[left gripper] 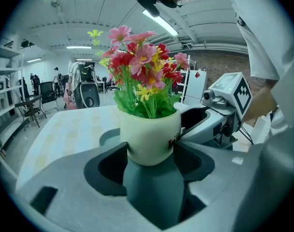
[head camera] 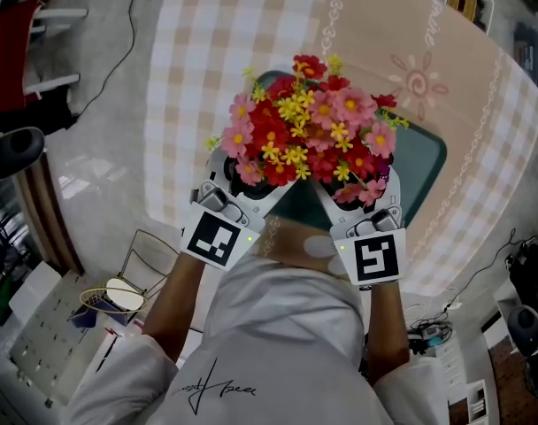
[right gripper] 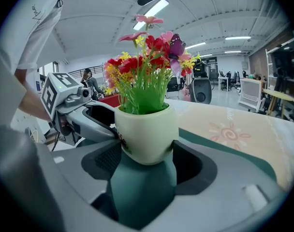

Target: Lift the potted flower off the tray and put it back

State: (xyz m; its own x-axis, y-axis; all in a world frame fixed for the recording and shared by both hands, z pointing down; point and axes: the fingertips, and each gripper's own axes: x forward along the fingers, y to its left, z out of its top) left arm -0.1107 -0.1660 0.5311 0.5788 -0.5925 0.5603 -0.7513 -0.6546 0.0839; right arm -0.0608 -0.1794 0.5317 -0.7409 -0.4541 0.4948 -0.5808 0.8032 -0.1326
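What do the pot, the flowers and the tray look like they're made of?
The pot looks like glazed ceramic: cream, smooth, softly shiny. The flowers seem artificial, fabric or plastic: uniform petals, stiff bright-green stems. The tray is probably plastic: dark teal, matt, even.

left gripper view: pot [left gripper: 149,134] underside out of sight — contact with tray [left gripper: 154,192] not resolvable; red print on pot cut by a jaw, unreadable | right gripper view: same print half hidden | head view: pot and jaw tips hidden under flowers [head camera: 309,122] — tray mostly covered
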